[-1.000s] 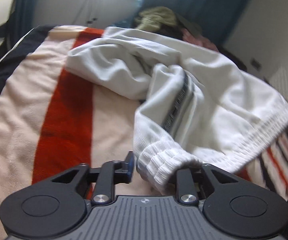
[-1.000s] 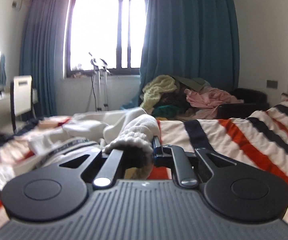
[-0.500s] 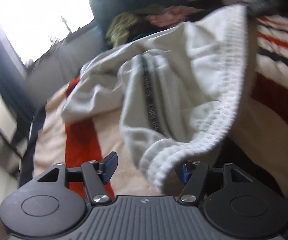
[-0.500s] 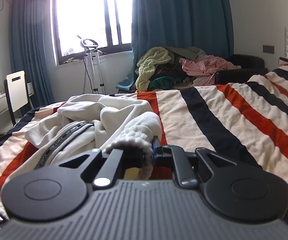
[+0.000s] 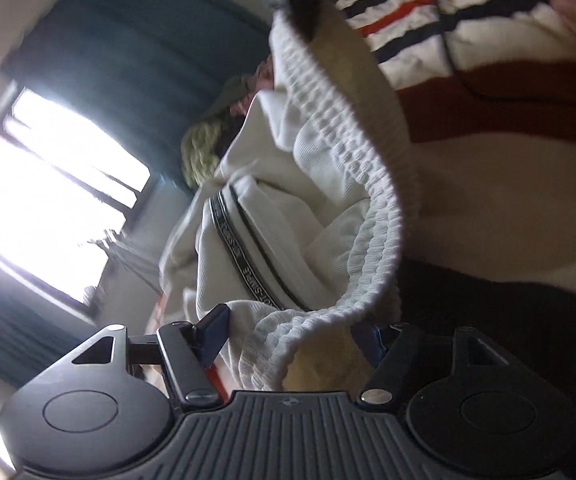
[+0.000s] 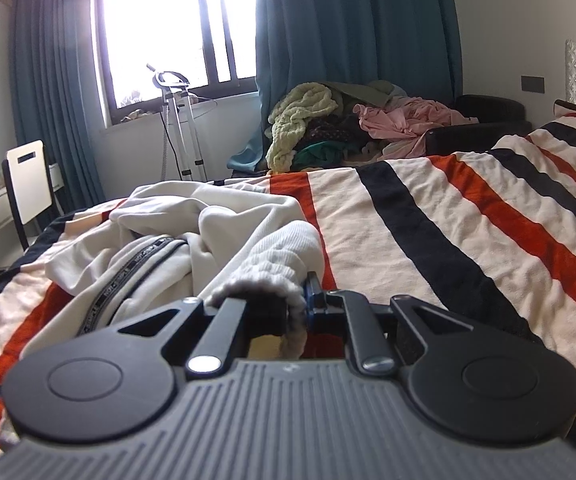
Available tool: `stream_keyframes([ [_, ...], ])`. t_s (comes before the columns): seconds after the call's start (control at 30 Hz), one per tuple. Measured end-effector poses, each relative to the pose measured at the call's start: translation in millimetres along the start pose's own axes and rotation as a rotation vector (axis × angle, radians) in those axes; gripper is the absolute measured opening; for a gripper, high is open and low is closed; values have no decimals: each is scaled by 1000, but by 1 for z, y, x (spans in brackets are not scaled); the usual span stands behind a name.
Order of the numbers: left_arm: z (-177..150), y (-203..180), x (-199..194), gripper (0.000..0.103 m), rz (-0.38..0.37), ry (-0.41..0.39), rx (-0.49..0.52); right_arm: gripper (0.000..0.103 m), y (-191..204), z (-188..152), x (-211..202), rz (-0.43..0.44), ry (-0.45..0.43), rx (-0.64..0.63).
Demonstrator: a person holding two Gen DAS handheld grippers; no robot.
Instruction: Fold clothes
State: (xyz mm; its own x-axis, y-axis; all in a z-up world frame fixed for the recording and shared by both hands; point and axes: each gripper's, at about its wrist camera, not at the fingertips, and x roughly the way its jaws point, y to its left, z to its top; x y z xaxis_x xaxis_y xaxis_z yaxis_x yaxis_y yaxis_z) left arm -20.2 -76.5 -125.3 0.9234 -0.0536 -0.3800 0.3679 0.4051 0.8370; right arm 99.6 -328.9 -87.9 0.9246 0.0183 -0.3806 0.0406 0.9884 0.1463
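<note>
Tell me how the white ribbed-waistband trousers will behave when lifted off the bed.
Likely floppy: the white ribbed-waistband trousers sag between grips and bunch in folds. Probably light, hanging freely from the right tongs. The elastic ribbing should resist slipping.

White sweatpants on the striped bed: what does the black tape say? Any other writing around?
"SIMPLE": repeated white lettering on the black woven tape of the white knit sweatpants; remaining letters blurred.
Right wrist view: same tape, unreadable.
No other text legible.
</note>
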Motion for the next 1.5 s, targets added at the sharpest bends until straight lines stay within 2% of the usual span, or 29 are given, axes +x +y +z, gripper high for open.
stream_keyframes([
  [0.1,2,-5,4,69,11,-20,37,12,-1,0,0,-6,5,1],
  [0.2,6,-4,11,68,-7,-22,26,13,-2,-1,1,-6,10,6],
  [0.33,8,5,22,52,-33,-13,-28,14,-4,-2,2,-16,22,14],
  [0.4,9,13,23,45,-8,-15,-76,14,-6,-3,2,-21,31,22],
  [0.53,10,45,24,38,69,-16,-255,14,-9,-4,2,-24,48,29],
  [0.67,-1,94,23,36,125,26,-516,14,-9,-4,3,-1,77,23],
  [0.73,-12,118,23,35,123,63,-640,15,-8,-5,2,27,102,12],
  [0.83,-34,146,31,33,71,164,-822,21,-2,-9,-2,103,139,-35],
  [0.87,-44,153,41,30,41,232,-866,22,2,-10,-4,126,151,-59],
  [0.9,-56,157,47,12,26,317,-901,22,7,-13,-7,149,164,-86],
  [0.93,-69,161,52,12,1,387,-946,23,13,-16,-8,168,178,-117],
  [1.0,-89,169,62,12,-86,468,-1045,26,24,-22,-11,199,206,-182],
  [1.03,-95,171,61,12,-109,481,-1078,32,30,-25,-13,214,222,-210],
  [1.1,-102,172,52,14,-127,479,-1120,51,36,-31,-15,255,258,-244],
  [1.13,-103,172,46,15,-131,472,-1133,67,38,-33,-17,278,272,-251],
  [1.17,-104,171,39,15,-147,463,-1154,75,38,-34,-20,303,280,-250],
  [1.27,-108,171,25,23,-222,427,-1267,78,32,-31,-31,378,269,-186],
  [1.37,-122,172,11,29,-287,373,-1390,78,9,-18,-37,430,209,-14],
  [1.43,-129,170,3,54,-330,339,-1468,77,-8,-10,-39,452,171,110],
  [1.47,-134,168,1,61,-353,321,-1503,77,-18,-9,-35,435,166,176],
  [1.5,-140,166,-1,73,-377,303,-1539,77,-27,-9,-30,405,170,236],
])
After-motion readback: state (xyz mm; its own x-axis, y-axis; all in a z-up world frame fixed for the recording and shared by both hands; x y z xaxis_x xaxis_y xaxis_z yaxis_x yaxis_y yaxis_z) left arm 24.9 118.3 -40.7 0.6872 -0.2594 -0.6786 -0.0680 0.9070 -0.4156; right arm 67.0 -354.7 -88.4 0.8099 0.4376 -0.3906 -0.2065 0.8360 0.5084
